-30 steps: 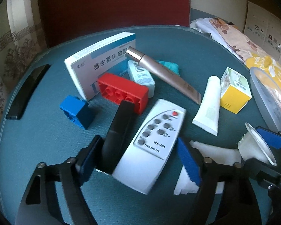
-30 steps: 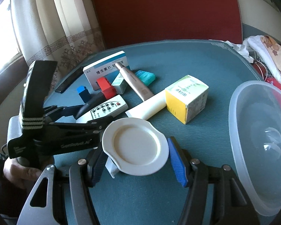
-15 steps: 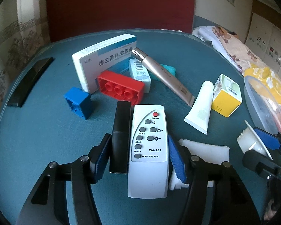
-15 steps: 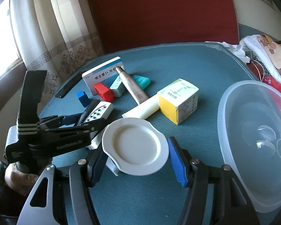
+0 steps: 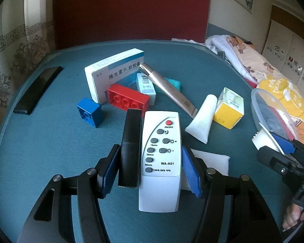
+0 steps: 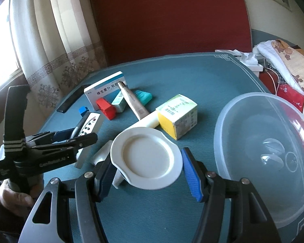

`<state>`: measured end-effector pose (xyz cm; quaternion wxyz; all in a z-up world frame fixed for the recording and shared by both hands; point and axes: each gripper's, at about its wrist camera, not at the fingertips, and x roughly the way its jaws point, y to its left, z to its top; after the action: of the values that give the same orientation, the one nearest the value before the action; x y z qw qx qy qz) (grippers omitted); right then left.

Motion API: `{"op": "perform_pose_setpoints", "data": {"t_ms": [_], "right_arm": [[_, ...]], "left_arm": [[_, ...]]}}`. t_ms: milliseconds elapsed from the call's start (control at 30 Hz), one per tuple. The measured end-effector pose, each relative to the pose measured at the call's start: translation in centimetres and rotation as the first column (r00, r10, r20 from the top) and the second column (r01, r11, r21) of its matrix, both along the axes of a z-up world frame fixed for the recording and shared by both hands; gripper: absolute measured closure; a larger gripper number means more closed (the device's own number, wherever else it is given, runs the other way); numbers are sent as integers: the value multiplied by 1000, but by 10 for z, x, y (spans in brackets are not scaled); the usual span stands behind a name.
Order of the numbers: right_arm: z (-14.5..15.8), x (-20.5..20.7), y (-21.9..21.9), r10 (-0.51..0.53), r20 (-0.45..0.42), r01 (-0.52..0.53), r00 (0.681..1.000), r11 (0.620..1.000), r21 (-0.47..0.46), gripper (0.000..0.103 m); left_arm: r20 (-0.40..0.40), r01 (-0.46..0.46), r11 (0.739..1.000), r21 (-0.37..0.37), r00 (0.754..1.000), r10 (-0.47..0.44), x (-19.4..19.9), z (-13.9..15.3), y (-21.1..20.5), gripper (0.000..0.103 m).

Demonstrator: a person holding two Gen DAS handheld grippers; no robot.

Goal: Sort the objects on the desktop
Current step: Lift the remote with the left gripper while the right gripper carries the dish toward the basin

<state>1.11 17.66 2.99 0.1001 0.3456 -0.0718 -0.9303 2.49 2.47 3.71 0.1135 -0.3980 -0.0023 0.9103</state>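
My left gripper (image 5: 150, 171) is shut on a white remote (image 5: 161, 158) and a black remote (image 5: 130, 147) held side by side just above the teal table; it also shows in the right wrist view (image 6: 71, 135). My right gripper (image 6: 148, 172) is shut on a small white dish (image 6: 146, 157), held above the table next to a clear plastic bowl (image 6: 263, 147). Ahead lie a red brick (image 5: 127, 99), a blue brick (image 5: 90, 112), a medicine box (image 5: 113, 70), a tan tube (image 5: 168, 90), a white tube (image 5: 202, 119) and a yellow box (image 5: 230, 109).
A black bar (image 5: 37, 90) lies at the table's left edge. A white pad (image 5: 210, 160) lies under my left gripper's right side. Bedding and yellow cloth (image 5: 283, 97) crowd the right. A red panel and curtains stand behind the teal table (image 6: 192, 75).
My left gripper closed on the two remotes and turned them straight between its fingers. My right gripper kept hold of the white dish and drew back slightly.
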Motion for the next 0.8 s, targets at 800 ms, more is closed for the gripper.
{"op": "perform_pose_setpoints", "data": {"t_ms": [800], "right_arm": [[-6,5,3,13,20,-13,1000,1000,0,37]], "left_arm": [[4,-40,999,-20,999,40,22,-5,-13,37]]}}
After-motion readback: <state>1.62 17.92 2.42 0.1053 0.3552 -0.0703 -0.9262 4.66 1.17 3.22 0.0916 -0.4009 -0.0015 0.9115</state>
